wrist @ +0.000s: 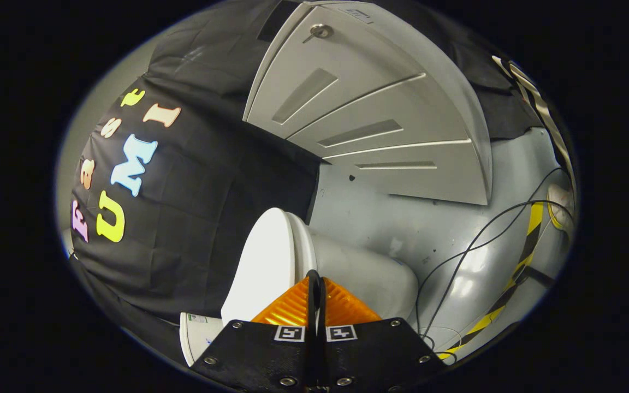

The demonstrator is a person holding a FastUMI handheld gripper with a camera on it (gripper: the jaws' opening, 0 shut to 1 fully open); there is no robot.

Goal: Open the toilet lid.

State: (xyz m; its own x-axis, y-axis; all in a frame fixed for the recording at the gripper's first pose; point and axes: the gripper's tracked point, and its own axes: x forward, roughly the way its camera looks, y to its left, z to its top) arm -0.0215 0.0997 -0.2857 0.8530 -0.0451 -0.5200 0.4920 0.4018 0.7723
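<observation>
In the gripper view, the gripper (pixel 314 281) has its two orange fingers (pixel 287 307) pressed close together, with just a thin dark line between them, and nothing can be seen held between them. Right past the fingertips is the toilet (pixel 342 262). The camera is tipped over on its side, so the toilet looks like it is lying down. The white toilet lid (pixel 268 256) is the smooth, flat white part just ahead of the fingers and a bit to their left. It seems to sit flat on the bowl (pixel 369 275), with only a thin seam where the two meet, so the lid looks like it is not lifted yet. That is a guess, because the tilt makes it hard to be sure. The fingertips are at the lid's edge or very near it, but it cannot be told if they touch it. So the job looks like it is at the start: the lid must be caught at its rim and swung up. The toilet stands on a grey floor (pixel 402 229), close to the black cloth wall. Black wires (pixel 473 245) and a yellow and black stripe of tape (pixel 527 240) lie on the floor to the right of the toilet. A grey cabinet (pixel 369 114) with a key (pixel 319 31) in its lock stands farther off. For writing, there are two small black and white square markers (pixel 289 333) on the gripper, and a white card with tiny print (pixel 197 333) beside the gripper that is too small to read.
</observation>
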